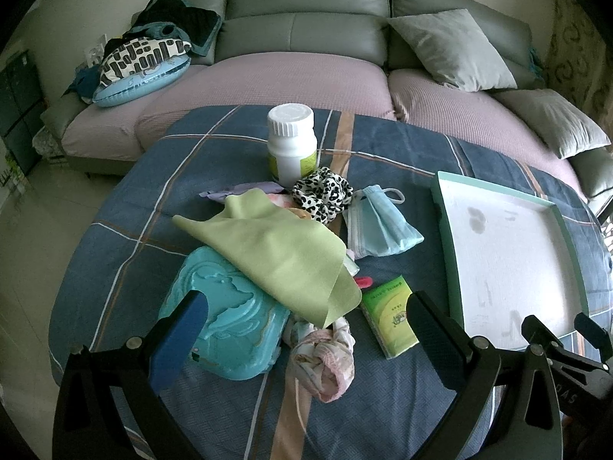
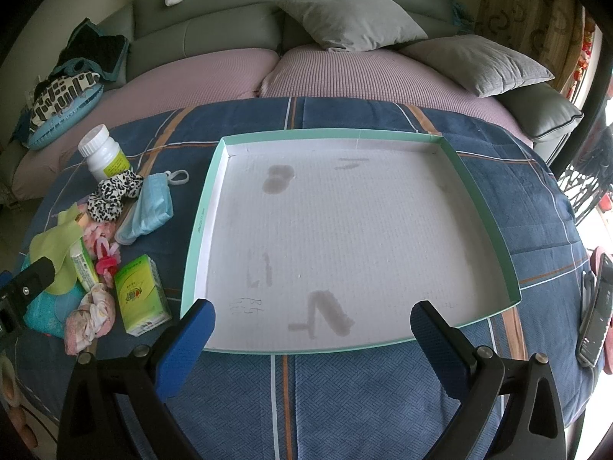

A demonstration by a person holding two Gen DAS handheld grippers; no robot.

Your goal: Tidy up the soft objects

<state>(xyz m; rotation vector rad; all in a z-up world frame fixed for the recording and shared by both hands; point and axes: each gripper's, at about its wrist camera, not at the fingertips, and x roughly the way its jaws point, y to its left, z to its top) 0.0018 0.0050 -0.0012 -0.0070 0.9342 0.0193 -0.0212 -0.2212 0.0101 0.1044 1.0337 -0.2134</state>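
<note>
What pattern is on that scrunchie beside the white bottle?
The scrunchie has a black-and-white leopard-style spot print, clearest in the left wrist view.

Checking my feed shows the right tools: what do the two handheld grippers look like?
Both match: the left gripper and right gripper each have two black angled plastic arms with silver pivot screws, tipped by blue textured pads. No cables, hands or sleeves show.

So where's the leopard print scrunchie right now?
Left wrist view, centre: the leopard print scrunchie lies just in front of the white bottle, left of the blue face mask.
</note>
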